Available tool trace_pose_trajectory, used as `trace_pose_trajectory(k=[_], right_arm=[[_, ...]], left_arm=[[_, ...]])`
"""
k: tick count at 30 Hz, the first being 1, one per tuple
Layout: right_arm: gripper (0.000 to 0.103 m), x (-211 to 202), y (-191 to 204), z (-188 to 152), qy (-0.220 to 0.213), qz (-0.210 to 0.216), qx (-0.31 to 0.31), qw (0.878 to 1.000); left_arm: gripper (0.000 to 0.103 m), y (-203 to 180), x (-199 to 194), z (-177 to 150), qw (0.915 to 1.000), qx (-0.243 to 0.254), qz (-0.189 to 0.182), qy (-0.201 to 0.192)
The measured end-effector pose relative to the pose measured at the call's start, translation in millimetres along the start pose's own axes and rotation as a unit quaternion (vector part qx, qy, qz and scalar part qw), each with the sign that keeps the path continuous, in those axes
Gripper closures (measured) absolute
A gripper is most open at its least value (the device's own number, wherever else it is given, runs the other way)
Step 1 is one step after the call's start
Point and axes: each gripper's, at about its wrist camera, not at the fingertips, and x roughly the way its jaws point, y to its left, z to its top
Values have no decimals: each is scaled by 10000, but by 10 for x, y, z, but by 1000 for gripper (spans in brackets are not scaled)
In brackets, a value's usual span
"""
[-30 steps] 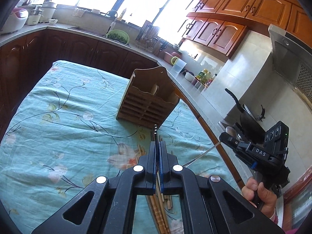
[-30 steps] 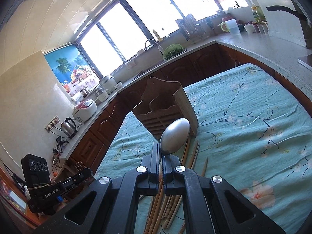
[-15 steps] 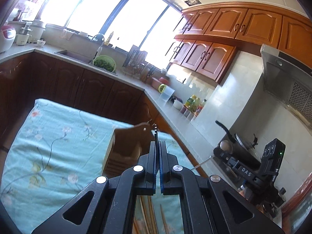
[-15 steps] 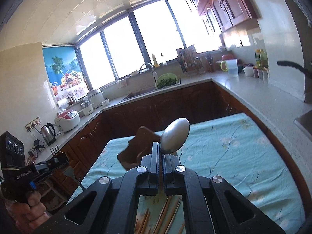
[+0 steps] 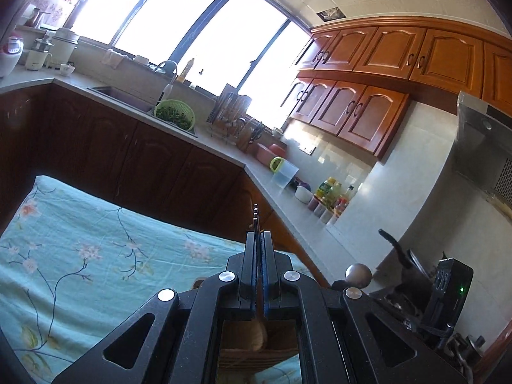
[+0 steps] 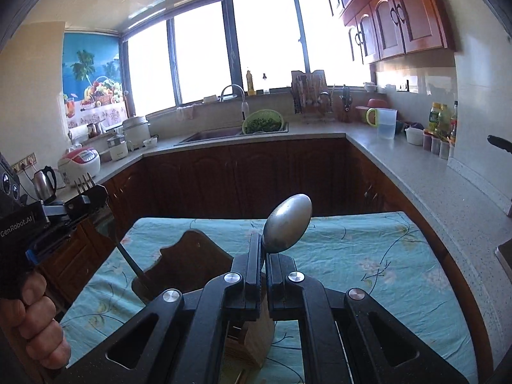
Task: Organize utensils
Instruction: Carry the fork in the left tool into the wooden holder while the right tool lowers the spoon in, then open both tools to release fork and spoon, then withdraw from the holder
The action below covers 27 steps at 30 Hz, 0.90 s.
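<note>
Our right gripper [image 6: 265,257] is clamped on the spoon [image 6: 288,223], bowl up and away, handle running back between the pads. Our left gripper [image 5: 259,240] pinches the fork [image 6: 85,181], tines raised, handle slanting down into the wooden holder [image 6: 192,257].

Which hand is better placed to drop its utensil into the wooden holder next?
Left, probably. The left gripper holds the fork with its handle end already at the wooden holder opening. The right gripper holds its spoon bowl-up, handle hidden.
</note>
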Motion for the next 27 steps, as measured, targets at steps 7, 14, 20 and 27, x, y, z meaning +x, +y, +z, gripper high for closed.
trace_pose_trajectory(k=[7, 14, 20, 27], right_arm=[[101, 223, -19, -188, 300, 119, -15, 9995], [100, 244, -65, -144, 317, 167, 25, 9994], [100, 258, -91, -101, 343, 186, 107, 9992], [82, 161, -223, -83, 353, 327, 564, 9972]], left_arm=[[102, 109, 425, -135, 9993, 113, 257, 227], [100, -15, 347, -111, 9990, 164, 316, 275], [99, -113, 294, -93, 9990, 150, 302, 307], [59, -116, 100, -59, 9990, 4, 406, 176]])
